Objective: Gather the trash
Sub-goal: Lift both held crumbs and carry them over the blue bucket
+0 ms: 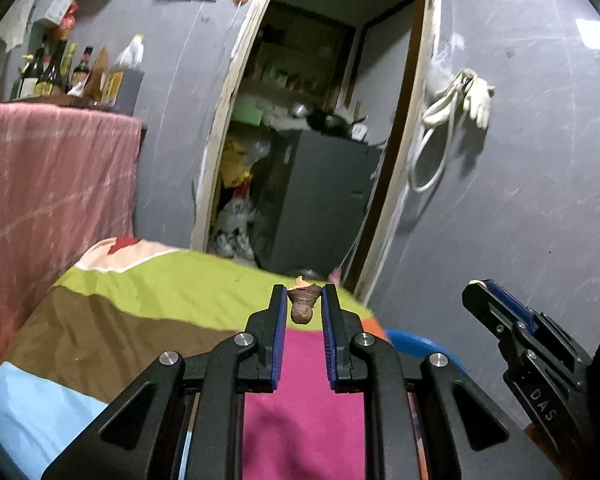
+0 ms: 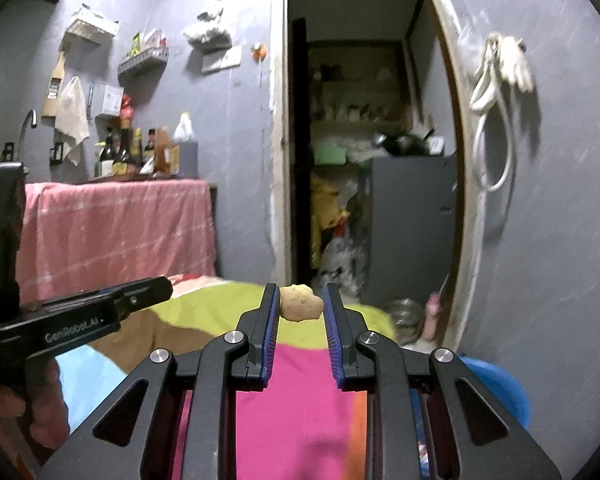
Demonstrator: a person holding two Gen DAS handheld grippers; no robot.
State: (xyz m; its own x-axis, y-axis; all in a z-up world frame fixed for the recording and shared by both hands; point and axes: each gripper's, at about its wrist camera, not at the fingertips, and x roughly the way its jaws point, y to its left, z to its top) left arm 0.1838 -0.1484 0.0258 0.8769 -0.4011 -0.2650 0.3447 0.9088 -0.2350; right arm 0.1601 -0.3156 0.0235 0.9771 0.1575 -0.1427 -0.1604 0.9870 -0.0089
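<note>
My left gripper [image 1: 303,294] is shut on a small brown, wrinkled scrap of trash [image 1: 302,305] that hangs between its fingertips, held above a table covered by a multicoloured cloth [image 1: 148,300]. My right gripper [image 2: 301,294] is shut on a tan, lumpy scrap [image 2: 301,303] at its fingertips, also above the cloth [image 2: 292,392]. The right gripper shows at the right edge of the left wrist view [image 1: 488,296]. The left gripper shows at the left of the right wrist view [image 2: 140,290]. A blue bin's rim [image 1: 424,346] shows just past the table's right side, and again in the right wrist view [image 2: 496,384].
A counter draped in pink cloth [image 2: 116,224] with several bottles [image 2: 124,152] stands at left. An open doorway [image 2: 364,160] ahead shows a grey cabinet [image 2: 412,232] and clutter. A white glove and hose [image 1: 464,100] hang on the grey wall. A metal bowl [image 2: 406,314] sits on the floor.
</note>
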